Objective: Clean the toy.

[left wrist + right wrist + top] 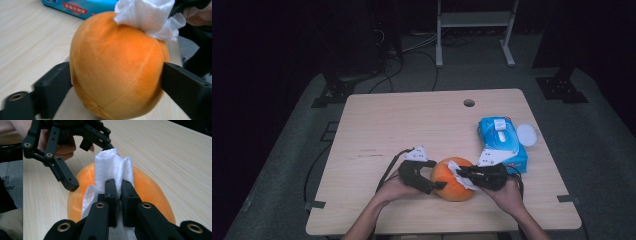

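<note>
While the plush orange (453,179) sat low-centre in the high view, the left gripper (438,185) clamped its sides. Lower centre of the right gripper view, the right gripper (119,195) pinched a wipe (112,167); hard rubbing might have rolled the soft orange free.

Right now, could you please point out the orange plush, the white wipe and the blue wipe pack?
Orange plush (117,75), left gripper view, middle of its front.
White wipe (112,166), right gripper view, upper fold above the jaws.
Blue wipe pack (502,142), high view, its top face.
</note>
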A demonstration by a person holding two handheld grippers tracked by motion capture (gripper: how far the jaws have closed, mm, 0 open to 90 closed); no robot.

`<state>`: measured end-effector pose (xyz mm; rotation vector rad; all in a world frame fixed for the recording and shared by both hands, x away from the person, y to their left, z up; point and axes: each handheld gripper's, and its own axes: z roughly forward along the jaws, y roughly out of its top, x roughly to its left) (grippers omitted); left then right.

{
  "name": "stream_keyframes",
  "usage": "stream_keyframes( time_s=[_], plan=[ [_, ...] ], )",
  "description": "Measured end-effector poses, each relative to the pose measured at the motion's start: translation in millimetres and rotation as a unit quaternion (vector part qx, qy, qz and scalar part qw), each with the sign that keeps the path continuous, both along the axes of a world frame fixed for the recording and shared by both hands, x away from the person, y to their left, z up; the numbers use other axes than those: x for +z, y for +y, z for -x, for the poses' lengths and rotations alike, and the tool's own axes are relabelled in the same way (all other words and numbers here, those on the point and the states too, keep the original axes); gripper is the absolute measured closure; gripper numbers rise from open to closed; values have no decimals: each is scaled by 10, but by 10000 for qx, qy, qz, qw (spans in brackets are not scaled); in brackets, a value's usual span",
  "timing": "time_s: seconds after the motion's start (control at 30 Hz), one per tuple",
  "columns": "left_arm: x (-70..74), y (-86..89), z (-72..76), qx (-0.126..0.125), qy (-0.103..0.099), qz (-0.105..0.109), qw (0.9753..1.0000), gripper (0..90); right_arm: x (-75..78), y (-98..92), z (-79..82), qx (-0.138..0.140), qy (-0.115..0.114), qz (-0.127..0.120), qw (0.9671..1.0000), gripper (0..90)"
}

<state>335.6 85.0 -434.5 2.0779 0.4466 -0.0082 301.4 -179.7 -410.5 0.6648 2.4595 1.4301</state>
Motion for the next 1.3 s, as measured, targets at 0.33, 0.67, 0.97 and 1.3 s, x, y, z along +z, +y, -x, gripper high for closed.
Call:
stream_keyframes(
  time_s=[0.33, 0.67, 0.97, 1.3],
  plan=[
    [225, -175, 205, 54, -574, -344, 9977, 329, 163, 42, 83, 61, -94, -265, 9996, 838],
    [142, -187, 156, 83, -369, -173, 9991, 140, 89, 3, 110, 72, -116, -54, 9999, 841],
    [93, -221, 163, 15, -91, 76, 9999, 334, 112, -100, 141, 16, -75, -99, 9999, 841],
    [196, -323, 343, -191, -807, -327, 9960, 343, 285, 197, 240, 295, -457, 162, 9984, 841]
  ],
)
